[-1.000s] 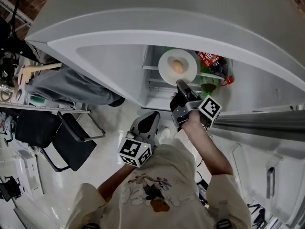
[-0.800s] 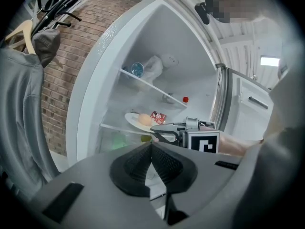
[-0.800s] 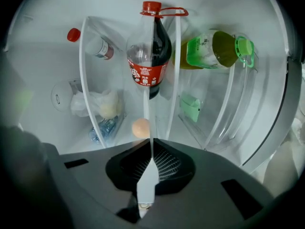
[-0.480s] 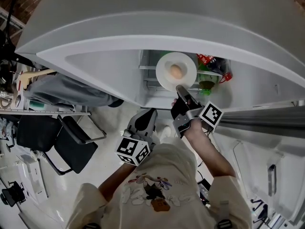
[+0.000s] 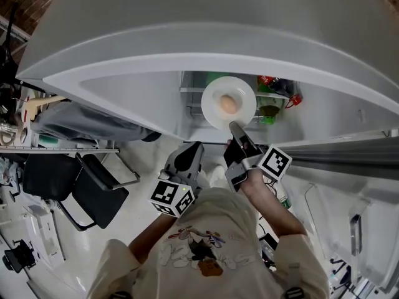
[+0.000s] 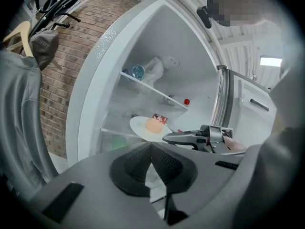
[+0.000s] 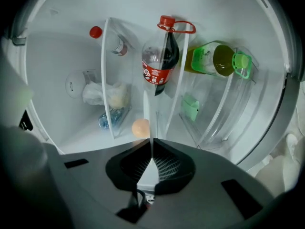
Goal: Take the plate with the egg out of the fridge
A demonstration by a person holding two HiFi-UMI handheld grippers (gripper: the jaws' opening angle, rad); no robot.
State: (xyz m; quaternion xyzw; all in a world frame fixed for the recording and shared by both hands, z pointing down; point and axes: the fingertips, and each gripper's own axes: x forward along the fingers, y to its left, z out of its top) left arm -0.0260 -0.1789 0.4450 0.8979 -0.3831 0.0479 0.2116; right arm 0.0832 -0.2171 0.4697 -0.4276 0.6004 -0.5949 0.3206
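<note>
A white plate (image 5: pixel 214 98) carrying a tan egg (image 5: pixel 229 104) hangs at the mouth of the open fridge (image 5: pixel 187 73). My right gripper (image 5: pixel 236 127) is shut on the plate's near rim. In the right gripper view the plate (image 7: pixel 145 109) shows edge-on as a thin white line between the jaws, with the egg (image 7: pixel 140 128) just left of it. The left gripper view shows the plate (image 6: pixel 139 124), the egg (image 6: pixel 155 125) and the right gripper (image 6: pixel 172 138) from the side. My left gripper (image 5: pixel 192 149) hangs lower, near my body, shut and empty (image 6: pixel 151 149).
Inside the fridge stand a cola bottle (image 7: pixel 159 61), a green juice bottle (image 7: pixel 219 58) and a red-capped bottle (image 7: pixel 112 41) on glass shelves. The fridge door (image 5: pixel 349 161) stands open at right. A black chair (image 5: pixel 93 192) and hanging clothes (image 6: pixel 28 46) are at left.
The right gripper has drawn the plate with the egg a little out of the fridge toward me. The left gripper has barely shifted.
</note>
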